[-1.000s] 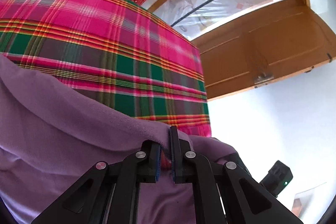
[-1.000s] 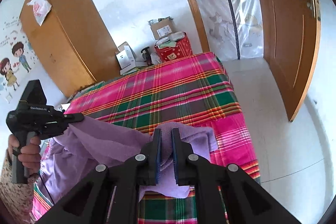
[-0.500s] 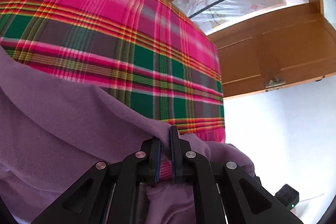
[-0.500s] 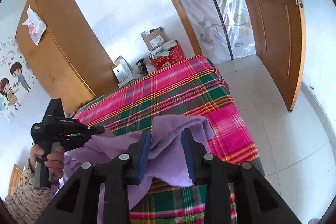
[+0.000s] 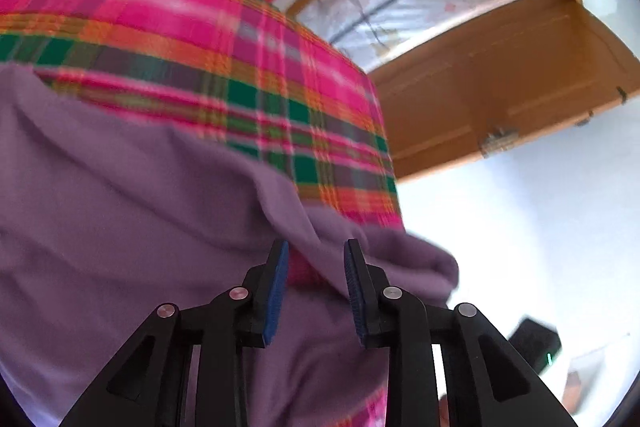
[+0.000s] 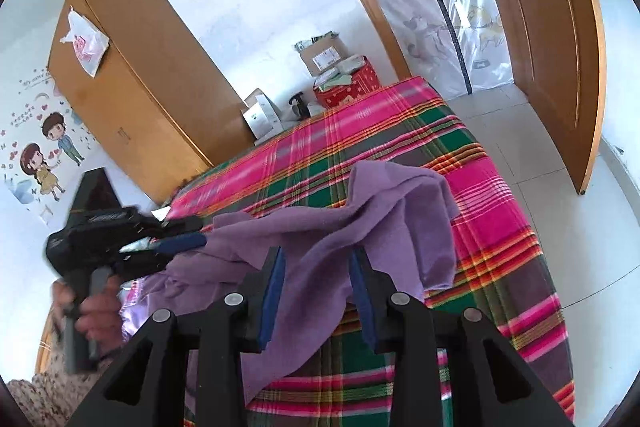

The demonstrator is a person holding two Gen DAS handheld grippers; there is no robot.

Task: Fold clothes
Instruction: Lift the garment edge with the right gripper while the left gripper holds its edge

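A purple garment (image 5: 140, 219) lies bunched over the near end of a bed with a plaid cover (image 5: 192, 27). My left gripper (image 5: 316, 247) hovers over it. Its jaws are opening and a fold of the cloth runs loosely between the blue pads (image 5: 276, 291), which do not press on it. In the right wrist view the same garment (image 6: 360, 219) drapes across the plaid cover (image 6: 492, 227). It sags between the spread fingers of my right gripper (image 6: 317, 253), which is open. The left gripper (image 6: 188, 239) shows at the left of that view, a hand (image 6: 96, 311) around its handle.
A wooden wardrobe (image 6: 140, 87) stands behind the bed. A red box and cardboard boxes (image 6: 340, 75) sit against the wall at the bed's far end. A wooden door (image 6: 560, 47) stands open on the right over white floor tiles (image 6: 540, 155).
Both grippers were shut on the purple garment. The right one's jaws spread first, then the left one's. The cloth now hangs slack between them.
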